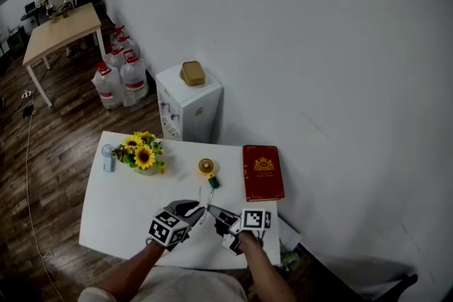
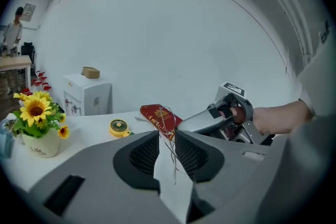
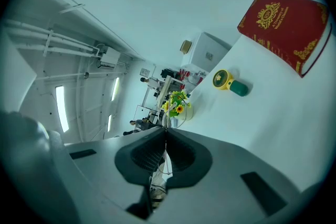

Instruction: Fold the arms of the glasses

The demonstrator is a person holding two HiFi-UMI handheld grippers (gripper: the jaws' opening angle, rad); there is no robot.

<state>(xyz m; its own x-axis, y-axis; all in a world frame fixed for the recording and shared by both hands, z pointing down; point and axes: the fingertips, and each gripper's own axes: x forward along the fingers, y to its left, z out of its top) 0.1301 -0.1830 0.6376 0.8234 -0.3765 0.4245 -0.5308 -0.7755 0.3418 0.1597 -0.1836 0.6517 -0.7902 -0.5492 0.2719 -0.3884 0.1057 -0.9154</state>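
Wire-framed glasses (image 1: 210, 211), thin and pale with almost no bulk, hang in the air over the white table (image 1: 120, 216). They are nearer the person than the red book (image 1: 262, 172) and off to its left. The right gripper (image 1: 214, 212) comes in from the book's side and is clenched on the frame, its ribbed grey pads pressed together with a lens loop poking out ahead. The left gripper (image 1: 200, 209) meets it from the side away from the book. Its pads stand slightly apart, and one slender arm of the glasses runs lengthwise down the gap, apparently not yet pinched. That arm lies nearly along the left gripper's own axis, so the left looks the likelier one to swing it in while the right steadies the springy frame.
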